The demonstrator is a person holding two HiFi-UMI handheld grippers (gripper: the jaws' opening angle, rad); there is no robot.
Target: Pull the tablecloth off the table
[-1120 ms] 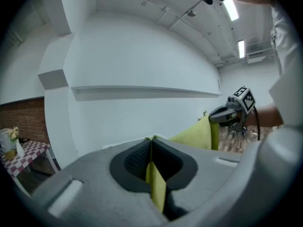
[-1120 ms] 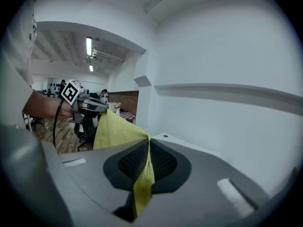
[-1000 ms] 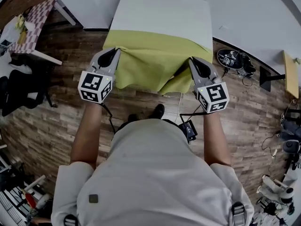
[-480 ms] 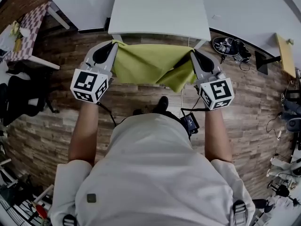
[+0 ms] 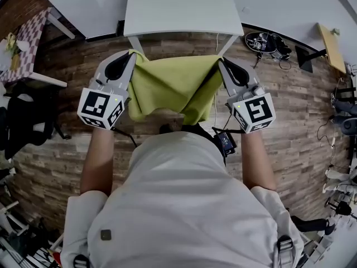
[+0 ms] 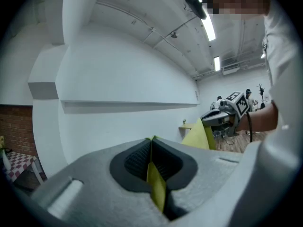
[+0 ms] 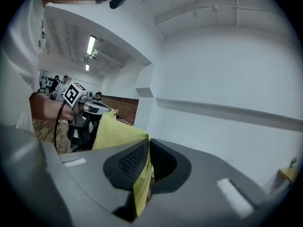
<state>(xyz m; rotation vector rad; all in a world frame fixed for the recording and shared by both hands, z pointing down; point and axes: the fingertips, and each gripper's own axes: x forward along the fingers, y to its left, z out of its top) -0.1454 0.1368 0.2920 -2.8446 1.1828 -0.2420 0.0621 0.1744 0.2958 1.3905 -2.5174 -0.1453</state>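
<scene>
The yellow-green tablecloth [image 5: 170, 85] hangs in the air between my two grippers, clear of the bare white table [image 5: 178, 7] beyond it. My left gripper [image 5: 133, 54] is shut on the tablecloth's left corner; a strip of cloth [image 6: 155, 186] shows pinched between its pads. My right gripper [image 5: 218, 62] is shut on the right corner, with a fold of cloth [image 7: 143, 183] in its pads. The cloth sags and droops lower on the right side. Each gripper view shows the other gripper holding the cloth [image 6: 199, 136] [image 7: 116, 131].
Wood-plank floor [image 5: 72, 144] lies under me. A checkered table [image 5: 28, 43] and dark chair [image 5: 19, 121] stand at the left. Cables and gear [image 5: 268, 42] lie right of the white table; a small black box [image 5: 226, 142] hangs near my right arm.
The cloth has come fully off the white table and now hangs free between the grippers. Both grippers have drawn back from the table, which sits farther away in the view.
</scene>
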